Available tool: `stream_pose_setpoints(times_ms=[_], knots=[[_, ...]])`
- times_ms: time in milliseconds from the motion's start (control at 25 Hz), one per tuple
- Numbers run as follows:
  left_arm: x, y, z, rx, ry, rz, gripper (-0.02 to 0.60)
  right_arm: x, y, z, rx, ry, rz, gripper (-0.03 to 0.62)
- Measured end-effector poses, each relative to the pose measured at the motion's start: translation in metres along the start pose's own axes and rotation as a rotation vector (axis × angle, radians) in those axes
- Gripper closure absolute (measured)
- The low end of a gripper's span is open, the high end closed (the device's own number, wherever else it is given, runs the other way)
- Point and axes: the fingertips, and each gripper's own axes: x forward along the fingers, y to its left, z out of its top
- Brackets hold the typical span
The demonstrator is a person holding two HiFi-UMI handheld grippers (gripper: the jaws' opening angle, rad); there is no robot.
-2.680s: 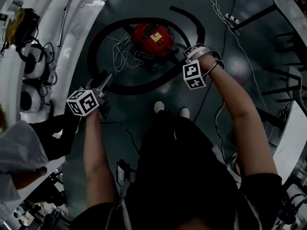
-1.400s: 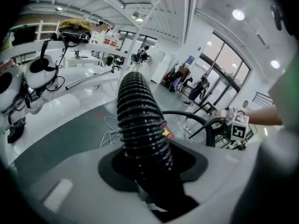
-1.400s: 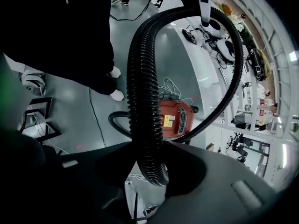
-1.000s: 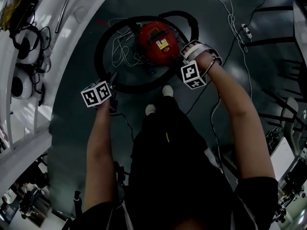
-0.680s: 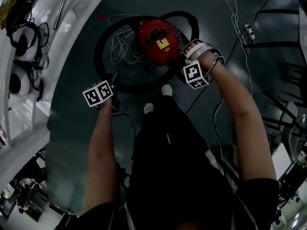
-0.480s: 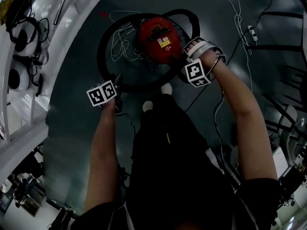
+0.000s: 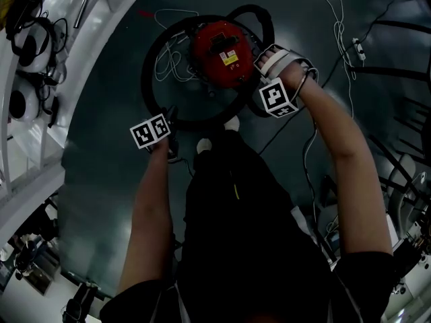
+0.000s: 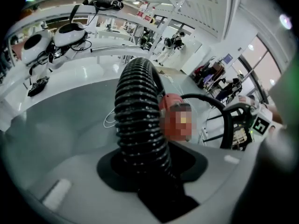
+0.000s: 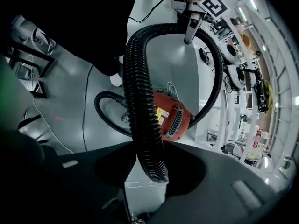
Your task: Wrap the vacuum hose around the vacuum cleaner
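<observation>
Two tools hold one black ribbed hose [image 7: 145, 79], which lies in a wide ring on the dark floor [image 7: 101, 180] around the red vacuum cleaner [image 7: 219, 49]. The vacuum cleaner stands ahead of the person's white shoes [image 7: 232, 124], toward the floor's far end and not far from the white curved counter [image 7: 81, 52] along its left edge.

The left tool [image 7: 169, 115] is clamped on the hose at the near-left part of the ring. In the left gripper view the hose [image 8: 138, 115] fills the gap between the jaws and rises away toward the vacuum cleaner [image 8: 170, 104].

The right tool [image 7: 264, 60] is clamped on the hose close beside the vacuum cleaner's right side. In the right gripper view the hose [image 9: 138, 78] climbs out from between the jaws, passes in front of the vacuum cleaner [image 9: 170, 118] and arches over to the left tool [image 9: 190, 29].

A second, smaller bend of hose curls beyond the right tool. A thin white cord [image 7: 165, 59] lies loose on the floor inside the ring, left of the vacuum cleaner.
</observation>
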Motion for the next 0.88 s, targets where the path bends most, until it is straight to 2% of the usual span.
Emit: stream_pose_setpoints(times_ms=[240,600,880], knots=[[0.013,-0.004,0.004,0.000,0.003,-0.027,0.405,0.012,0.006,-0.002,-0.021,-0.059,-0.002,0.414],[0.044,0.000,-0.009,-0.036,0.046,-0.027,0.402,0.025,0.030,0.010,-0.065,-0.207,0.129,0.416],[0.075,0.013,-0.033,-0.085,0.075,-0.002,0.400,0.034,0.026,0.018,-0.154,-0.232,0.099,0.418]])
